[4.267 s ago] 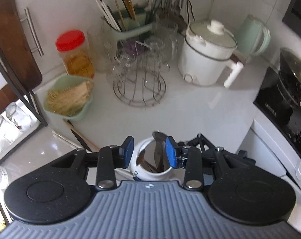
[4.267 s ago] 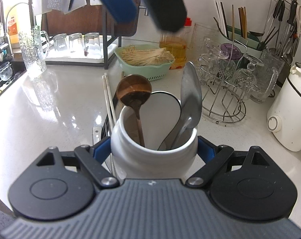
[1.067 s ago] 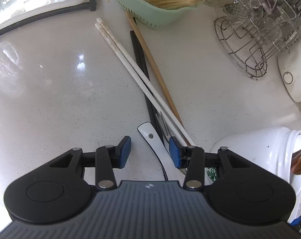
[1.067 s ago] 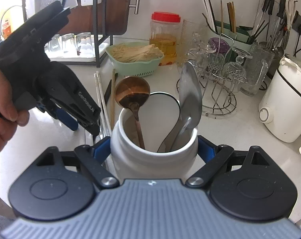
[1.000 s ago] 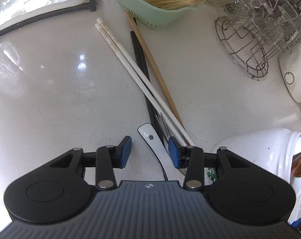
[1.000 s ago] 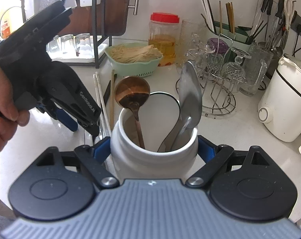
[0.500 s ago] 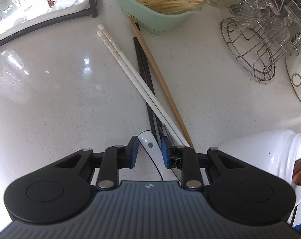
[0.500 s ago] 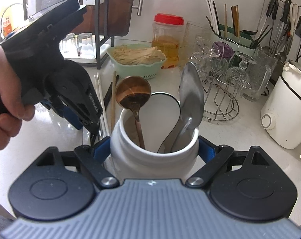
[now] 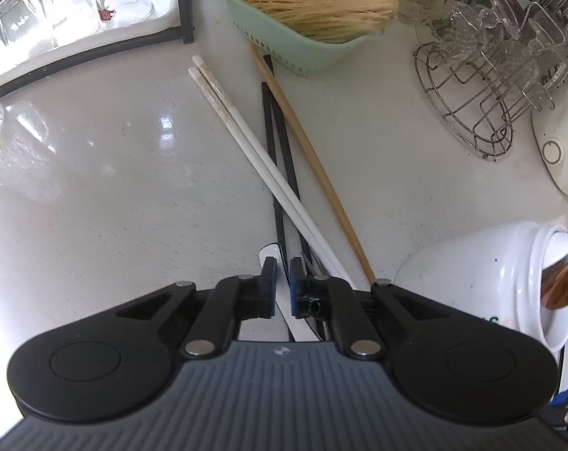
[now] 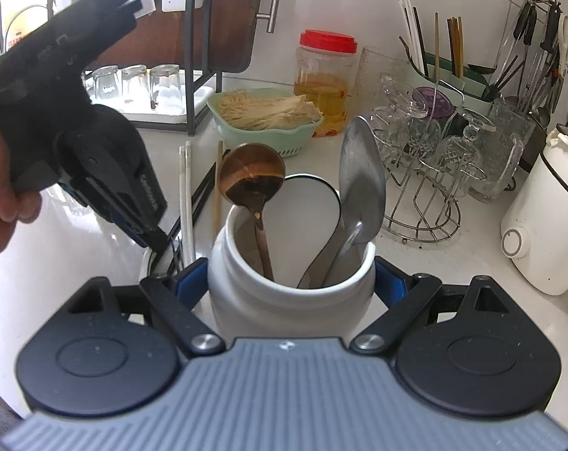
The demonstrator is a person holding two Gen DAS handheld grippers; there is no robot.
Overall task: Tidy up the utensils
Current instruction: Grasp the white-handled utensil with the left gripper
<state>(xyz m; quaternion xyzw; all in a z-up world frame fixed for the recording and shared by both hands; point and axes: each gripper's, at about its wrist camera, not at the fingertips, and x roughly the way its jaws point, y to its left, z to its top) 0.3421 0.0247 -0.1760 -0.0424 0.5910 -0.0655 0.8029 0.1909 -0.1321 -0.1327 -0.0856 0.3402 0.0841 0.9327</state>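
Note:
My left gripper (image 9: 282, 285) points down at the counter, its jaws closing on the handle of a white spoon (image 9: 269, 255) that lies between the pads. Beside it lie white chopsticks (image 9: 254, 146), black chopsticks (image 9: 277, 143), a wooden chopstick (image 9: 306, 143) and a partly hidden metal fork (image 9: 307, 260). My right gripper (image 10: 291, 276) is shut on the white ceramic jar (image 10: 287, 300), which stands upright. A wooden spoon (image 10: 252, 173), a metal spoon (image 10: 361, 176) and a white spoon (image 10: 306, 203) stick out of it. The left gripper (image 10: 152, 238), held by a hand (image 10: 2, 210), is just left of the jar (image 9: 472, 274).
A green basket of noodles (image 9: 295, 50) sits behind the chopsticks. A wire rack of glasses (image 9: 483, 86) and a white cooker (image 10: 547, 221) are to the right. A black-framed tray of glasses (image 9: 58, 11) stands at the back left, a red-lidded jar (image 10: 327, 79) by the wall.
The left jaws have narrowed from wide apart to a tight gap around the white spoon's handle. The right gripper still holds the jar in the same place.

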